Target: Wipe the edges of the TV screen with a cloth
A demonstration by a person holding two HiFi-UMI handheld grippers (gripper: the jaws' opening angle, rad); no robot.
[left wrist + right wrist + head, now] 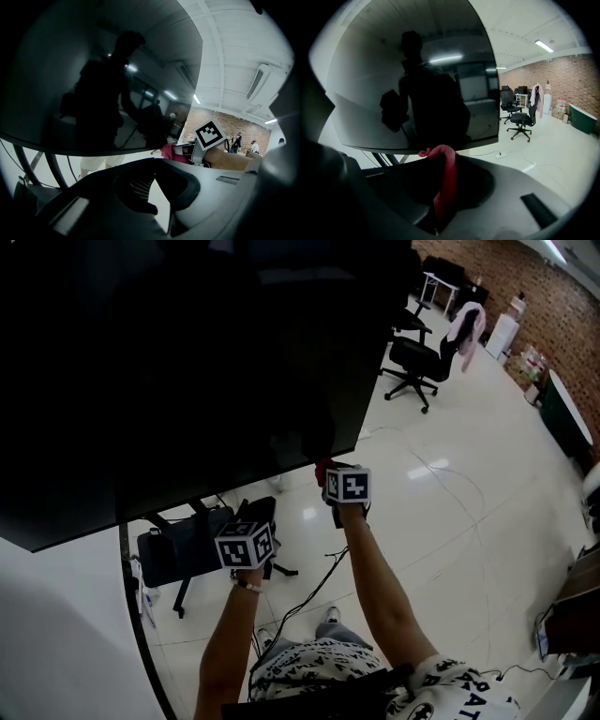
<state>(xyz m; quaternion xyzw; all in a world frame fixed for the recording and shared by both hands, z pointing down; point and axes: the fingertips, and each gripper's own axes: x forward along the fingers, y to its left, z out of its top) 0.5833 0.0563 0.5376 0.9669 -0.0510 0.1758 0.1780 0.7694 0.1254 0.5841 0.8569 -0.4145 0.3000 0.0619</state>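
**Desk:** Where's the cloth?

**Me:** I've got the cloth (446, 180) pinched in the right gripper's (328, 472) fingers, a red strip standing up between them. Its top fold sits against the TV's (187, 362) lower edge, near the bottom right corner.

**Desk:** And your left?

**Me:** The left gripper (256, 515) hangs below that same edge, apart from it and to the left of the right one. Its fingers are pressed together at the tips with nothing between them. I see only a sliver of pale floor (441, 512) through the gap behind the tips.

**Desk:** Anything else?

**Me:** The screen is dark and mirrors a silhouette. A chair (427, 357) stands well off to the right, with a brick wall (553, 306) beyond.
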